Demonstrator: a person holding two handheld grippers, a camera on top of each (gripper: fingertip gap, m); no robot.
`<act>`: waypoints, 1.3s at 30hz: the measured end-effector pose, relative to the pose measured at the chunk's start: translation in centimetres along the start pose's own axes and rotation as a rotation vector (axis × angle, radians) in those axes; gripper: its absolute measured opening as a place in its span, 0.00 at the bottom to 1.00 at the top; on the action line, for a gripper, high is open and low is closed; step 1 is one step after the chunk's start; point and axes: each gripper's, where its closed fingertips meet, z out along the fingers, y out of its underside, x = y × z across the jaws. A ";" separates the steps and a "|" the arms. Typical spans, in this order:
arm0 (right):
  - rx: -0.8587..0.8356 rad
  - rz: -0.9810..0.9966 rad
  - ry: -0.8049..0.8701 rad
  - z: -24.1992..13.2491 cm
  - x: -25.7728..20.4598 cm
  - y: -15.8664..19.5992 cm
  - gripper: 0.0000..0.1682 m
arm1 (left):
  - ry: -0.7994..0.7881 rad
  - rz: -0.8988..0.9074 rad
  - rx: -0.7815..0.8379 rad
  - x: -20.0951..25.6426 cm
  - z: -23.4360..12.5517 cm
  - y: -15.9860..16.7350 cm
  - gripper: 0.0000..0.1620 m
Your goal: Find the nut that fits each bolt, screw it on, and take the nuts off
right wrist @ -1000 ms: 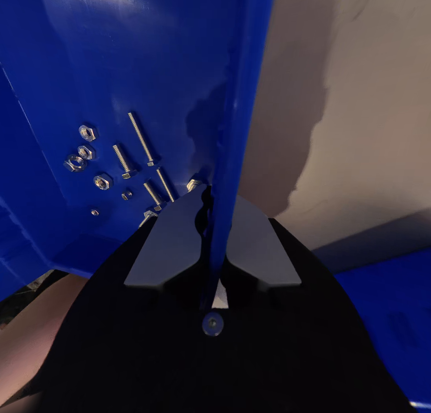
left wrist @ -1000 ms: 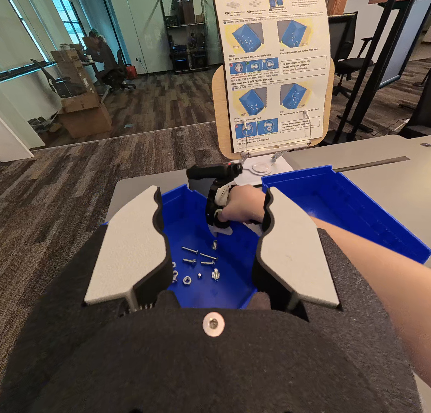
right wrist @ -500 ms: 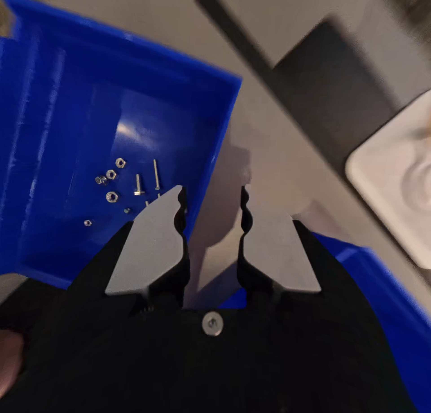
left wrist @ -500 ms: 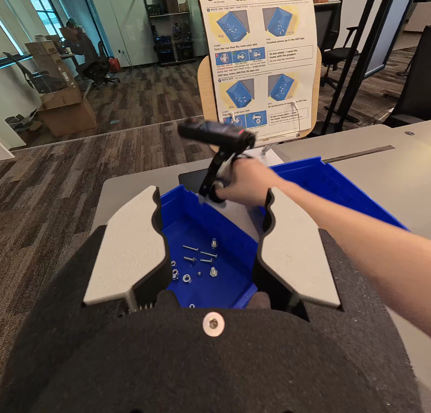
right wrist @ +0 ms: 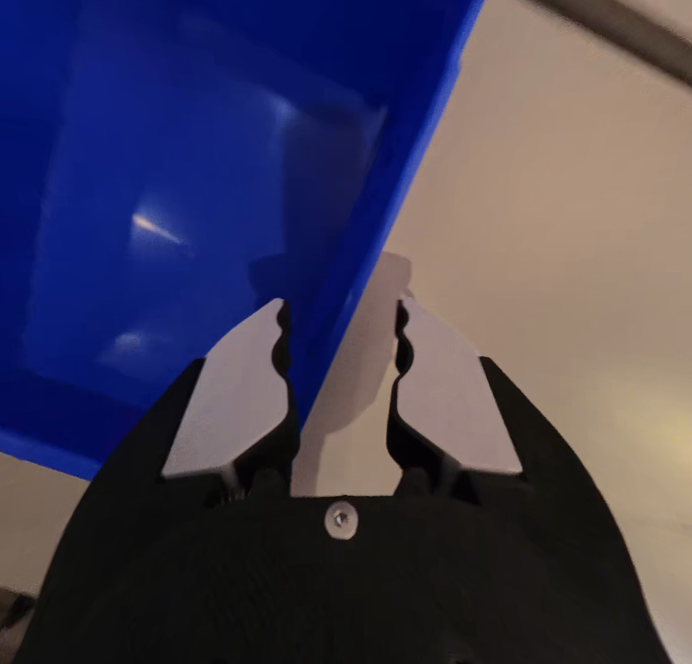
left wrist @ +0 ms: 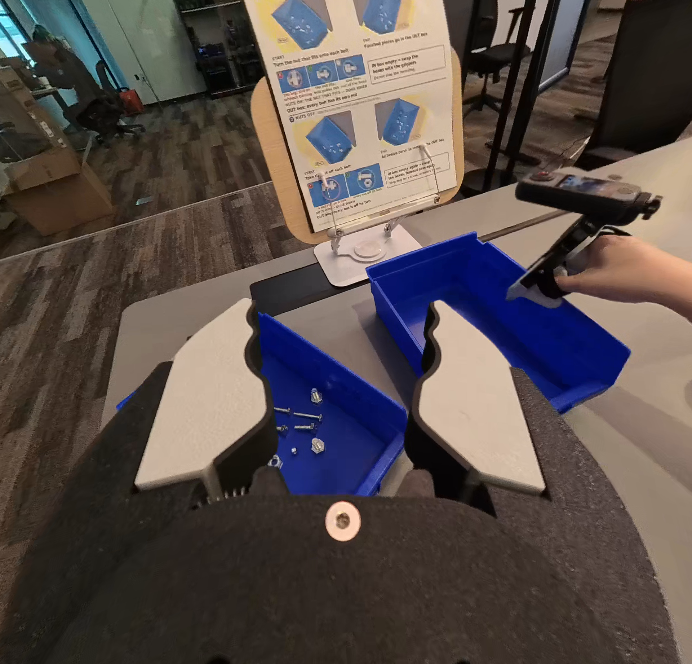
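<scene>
Left gripper [left wrist: 339, 331] and right gripper [right wrist: 342, 308]: both spread wide, empty. Bolts [left wrist: 307, 416] lie flat, long axes left-right, in near bin [left wrist: 374, 402].

Glossy blue plastic bins [left wrist: 524, 331] — shiny metal bolts [left wrist: 307, 416] — matt grey tabletop [left wrist: 179, 320], wood-grain floor [left wrist: 93, 271].

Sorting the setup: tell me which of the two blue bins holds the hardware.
The near blue bin, framed by the left hand-held gripper, holds the bolts and nuts. The far blue bin shows none.
</scene>
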 end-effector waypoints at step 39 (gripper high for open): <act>-0.183 0.511 0.006 -3.6 26.6 15.1 0.04 | -0.362 -0.398 -0.486 -17.3 -1.1 14.7 0.47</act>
